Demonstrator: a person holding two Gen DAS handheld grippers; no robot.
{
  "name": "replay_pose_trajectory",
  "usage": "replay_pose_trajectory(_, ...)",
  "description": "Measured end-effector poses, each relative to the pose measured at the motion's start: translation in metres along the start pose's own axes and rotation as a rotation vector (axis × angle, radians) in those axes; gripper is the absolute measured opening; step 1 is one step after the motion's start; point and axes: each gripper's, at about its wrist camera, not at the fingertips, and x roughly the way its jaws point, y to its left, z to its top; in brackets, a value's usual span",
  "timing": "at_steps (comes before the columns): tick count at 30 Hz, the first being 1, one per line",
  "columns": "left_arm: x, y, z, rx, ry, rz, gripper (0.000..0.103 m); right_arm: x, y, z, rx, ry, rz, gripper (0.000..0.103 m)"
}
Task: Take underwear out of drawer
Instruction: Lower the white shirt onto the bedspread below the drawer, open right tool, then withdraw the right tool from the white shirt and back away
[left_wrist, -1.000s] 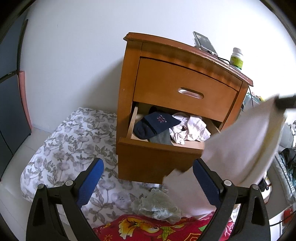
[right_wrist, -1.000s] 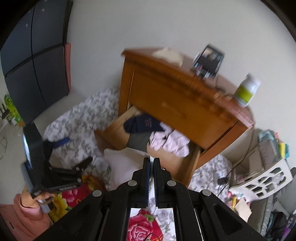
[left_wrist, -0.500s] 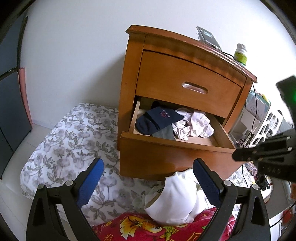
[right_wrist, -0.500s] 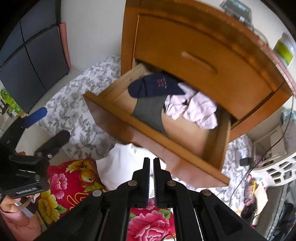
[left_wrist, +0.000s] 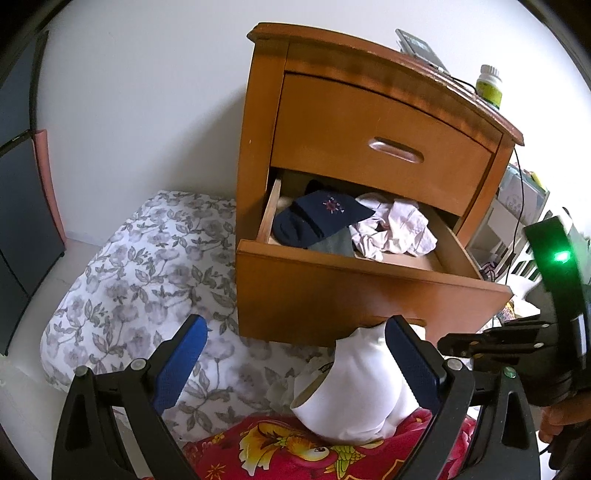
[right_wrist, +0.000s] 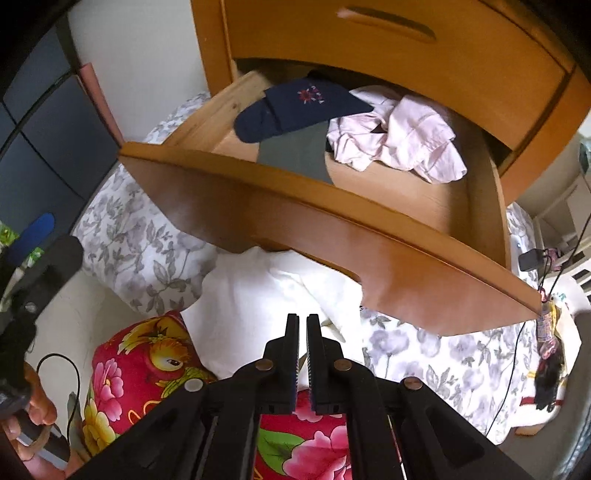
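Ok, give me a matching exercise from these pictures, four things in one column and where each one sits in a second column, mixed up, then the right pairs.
Things:
1. navy sock
2. white garment
3. green-labelled bottle
4. pink crumpled clothing

Places:
A. on top of the nightstand
B. right part of the open drawer
C. left part of the open drawer, over a grey item
D. on the bedding below the drawer front

Pairs: 1-C, 2-D, 3-A, 4-B
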Motion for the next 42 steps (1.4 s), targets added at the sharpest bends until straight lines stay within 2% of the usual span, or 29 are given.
replay_pose_trajectory(2,0.001,-0.001,0.000,0.002,0.001,0.003,0.097,-0.004,-0.005,-0.002,0.027,-0.016,0.008,0.017)
replay_pose_trajectory(4,0.001,-0.002,-0.001,0.011,0.001,0.008,0.097,-0.008,-0.011,-0.005,0.057,-0.035,-0.002,0.049)
replay_pose_trajectory(5,0.001,-0.003,-0.001,0.014,0.002,0.011,0.097,-0.009,-0.014,-0.006,0.070,-0.048,-0.005,0.055)
replay_pose_trajectory(9,0.006,-0.005,-0.004,0.022,0.016,0.036,0.097,-0.006,-0.023,-0.015,0.125,-0.067,-0.034,0.060)
replay_pose_trajectory(14,0.014,-0.006,-0.008,0.030,0.035,0.072,0.097,-0.001,-0.032,-0.026,0.207,-0.094,-0.034,0.074)
replay_pose_trajectory(24,0.023,-0.006,-0.017,0.037,0.074,0.106,0.097,-0.005,-0.035,-0.039,0.244,-0.158,-0.043,0.101)
replay_pose_trajectory(27,0.024,-0.006,-0.018,0.038,0.079,0.112,0.097,-0.006,-0.036,-0.042,0.252,-0.174,-0.042,0.103)
replay_pose_trajectory(30,0.024,-0.007,-0.018,0.041,0.085,0.121,0.103,-0.010,-0.038,-0.044,0.265,-0.204,-0.034,0.103)
replay_pose_trajectory(42,0.017,-0.010,-0.015,0.041,0.070,0.128,0.103,-0.026,-0.035,-0.046,0.249,-0.290,-0.044,0.103)
